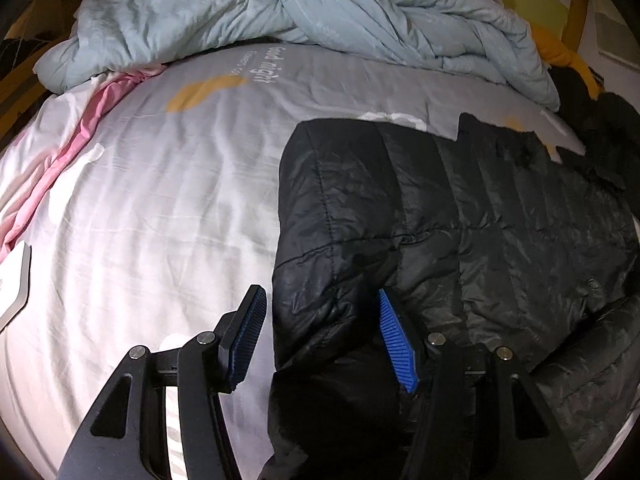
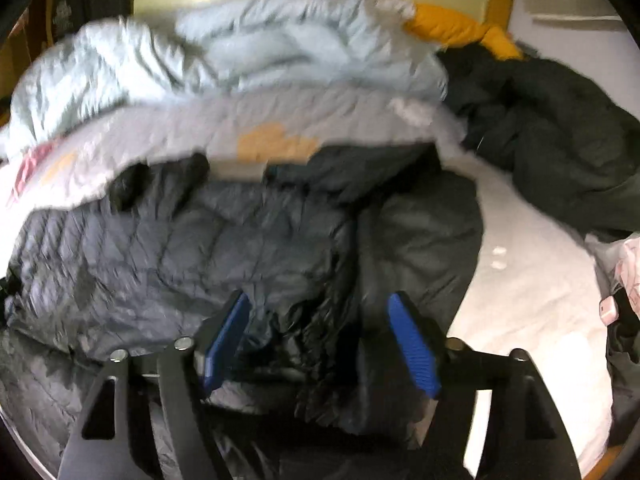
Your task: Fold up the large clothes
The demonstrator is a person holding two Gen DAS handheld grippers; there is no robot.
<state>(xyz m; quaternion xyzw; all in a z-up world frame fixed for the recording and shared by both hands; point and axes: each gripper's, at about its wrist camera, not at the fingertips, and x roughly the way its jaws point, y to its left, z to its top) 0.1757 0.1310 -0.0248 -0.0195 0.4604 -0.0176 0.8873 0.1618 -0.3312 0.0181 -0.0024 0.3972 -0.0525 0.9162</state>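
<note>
A black quilted puffer jacket point(image 1: 440, 208) lies spread on the pale bed sheet point(image 1: 160, 200). My left gripper point(image 1: 320, 292) hangs over the jacket's near left edge. A fold of that edge sits between its fingers: the right pad point(image 1: 396, 340) is against the fabric, while the left pad point(image 1: 248, 340) stands clear over the sheet. In the blurred right wrist view the jacket point(image 2: 200, 240) fills the middle. My right gripper point(image 2: 318, 296) stands wide open over crumpled jacket fabric, with neither pad pressing on it.
A bunched light blue duvet point(image 1: 240, 12) runs along the far side of the bed. A heap of dark clothing point(image 2: 560, 140) and a yellow-orange garment point(image 2: 452, 28) lie at the far right. Pink fabric point(image 1: 92, 120) lies at the left, and a white flat object point(image 1: 16, 284) at the left edge.
</note>
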